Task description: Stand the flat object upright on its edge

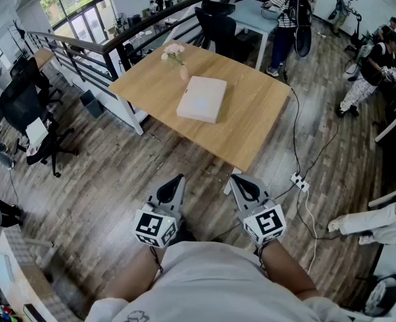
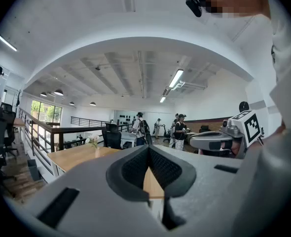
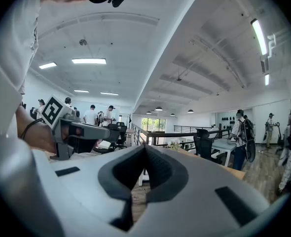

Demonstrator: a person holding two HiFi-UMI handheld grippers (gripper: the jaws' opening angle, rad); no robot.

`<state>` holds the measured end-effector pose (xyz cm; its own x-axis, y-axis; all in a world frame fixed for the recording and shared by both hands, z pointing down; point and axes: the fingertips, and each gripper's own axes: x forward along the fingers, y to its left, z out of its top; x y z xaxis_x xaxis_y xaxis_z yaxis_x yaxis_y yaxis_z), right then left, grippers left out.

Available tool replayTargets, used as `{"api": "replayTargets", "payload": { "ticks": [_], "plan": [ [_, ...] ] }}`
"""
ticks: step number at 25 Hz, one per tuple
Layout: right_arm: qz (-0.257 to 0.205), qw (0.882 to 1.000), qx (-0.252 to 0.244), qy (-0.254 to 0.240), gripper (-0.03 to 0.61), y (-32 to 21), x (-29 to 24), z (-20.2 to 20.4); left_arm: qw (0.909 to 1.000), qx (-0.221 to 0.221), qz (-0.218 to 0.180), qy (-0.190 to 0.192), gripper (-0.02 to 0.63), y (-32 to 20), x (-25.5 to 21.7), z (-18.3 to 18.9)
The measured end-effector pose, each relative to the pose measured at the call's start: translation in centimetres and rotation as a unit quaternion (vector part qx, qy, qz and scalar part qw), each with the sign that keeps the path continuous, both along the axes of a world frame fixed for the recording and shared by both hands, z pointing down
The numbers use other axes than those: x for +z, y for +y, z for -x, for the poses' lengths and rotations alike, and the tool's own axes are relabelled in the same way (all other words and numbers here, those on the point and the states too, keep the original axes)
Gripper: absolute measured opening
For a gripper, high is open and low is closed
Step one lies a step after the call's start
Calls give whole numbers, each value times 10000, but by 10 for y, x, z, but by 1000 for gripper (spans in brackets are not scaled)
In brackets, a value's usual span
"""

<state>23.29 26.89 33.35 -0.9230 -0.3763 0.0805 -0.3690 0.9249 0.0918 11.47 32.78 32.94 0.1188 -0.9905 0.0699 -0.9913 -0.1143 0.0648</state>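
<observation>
A: Left gripper [image 1: 176, 182], right gripper [image 1: 238, 181]?
B: Both pressed together, empty, held level, well apart from the desk [image 1: 252, 123].
A: Flat white box [image 1: 202, 98]?
B: Lying flat mid-desk, untouched; approach, grasp and upending judged all left to do.

Left claw [image 2: 148, 151] closed, empty, facing wooden table [image 2: 79, 157].
</observation>
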Motion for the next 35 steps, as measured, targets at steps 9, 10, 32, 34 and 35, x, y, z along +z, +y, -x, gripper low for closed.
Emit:
{"api": "replayTargets", "payload": {
  "ticks": [9, 10, 32, 34, 35],
  "plan": [
    [25, 10000, 22, -32, 3, -5, 4, 8, 9999, -39, 26, -99, 5, -2, 3, 11],
    [36, 10000, 22, -33, 5, -6, 4, 9, 9999, -39, 28, -115, 5, -3, 3, 12],
    [276, 9991, 255, 211, 269, -57, 31, 75, 9996, 153, 229, -106, 212, -51, 29, 84],
    [307, 9988, 325, 183, 276, -65, 33, 90, 9995, 179, 235, -115, 213, -59, 31, 99],
    [324, 9986, 380, 170, 276, -69, 33, 97, 9994, 182, 255, -126, 213, -63, 33, 109]
  ]
}}
